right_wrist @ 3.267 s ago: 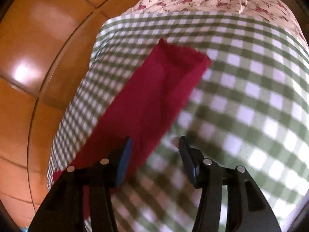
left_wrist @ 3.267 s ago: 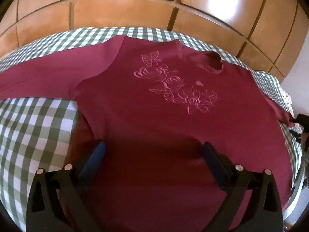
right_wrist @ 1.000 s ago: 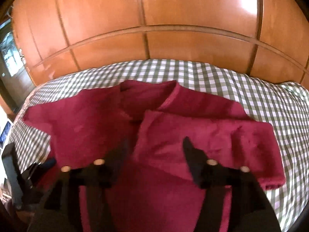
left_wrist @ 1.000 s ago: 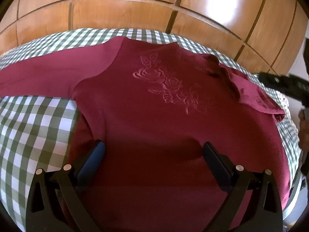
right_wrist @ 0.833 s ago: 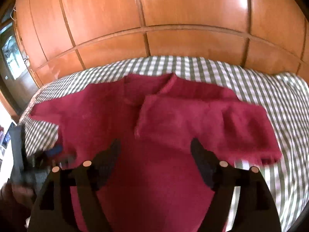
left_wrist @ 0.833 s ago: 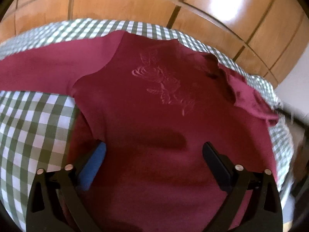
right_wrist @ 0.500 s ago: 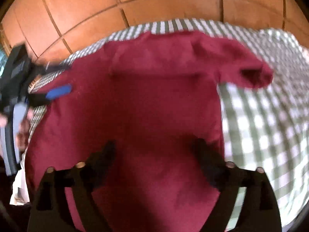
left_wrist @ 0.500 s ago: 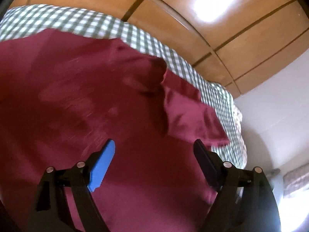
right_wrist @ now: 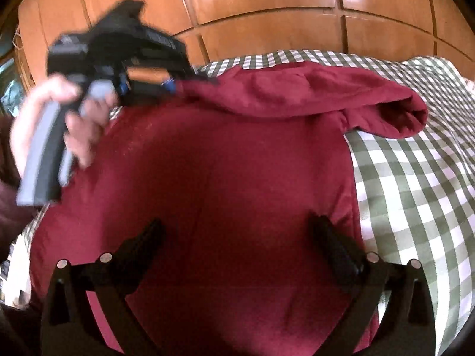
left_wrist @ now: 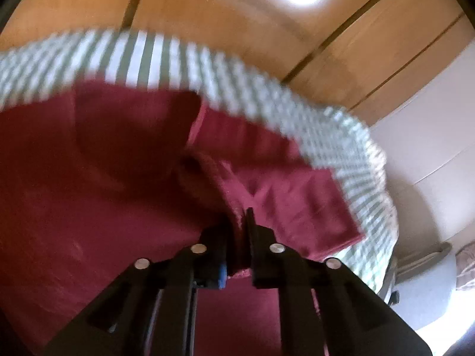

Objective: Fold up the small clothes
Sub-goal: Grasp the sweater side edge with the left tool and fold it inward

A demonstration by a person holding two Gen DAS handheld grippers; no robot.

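A dark red long-sleeved top [right_wrist: 225, 184] lies spread on a green-and-white checked bedcover [right_wrist: 415, 178]. My left gripper [left_wrist: 237, 222] is shut on a raised fold of the top's cloth [left_wrist: 234, 201]; it also shows in the right wrist view [right_wrist: 178, 84], held by a hand at the top's upper left, pinching the cloth. One sleeve [right_wrist: 371, 103] lies folded across the upper part of the top. My right gripper [right_wrist: 237, 237] is open and empty, low over the top's lower body.
Glossy wooden wardrobe panels [right_wrist: 267, 9] stand behind the bed. The bedcover's edge [left_wrist: 371, 178] drops off at the right in the left wrist view, with a white wall [left_wrist: 430, 118] beyond. A floral pillow edge [right_wrist: 470, 84] shows at the far right.
My left gripper moved right across the top and shut on its cloth, lifting a fold. My right gripper swung from the sleeve to over the top's lower body, still open.
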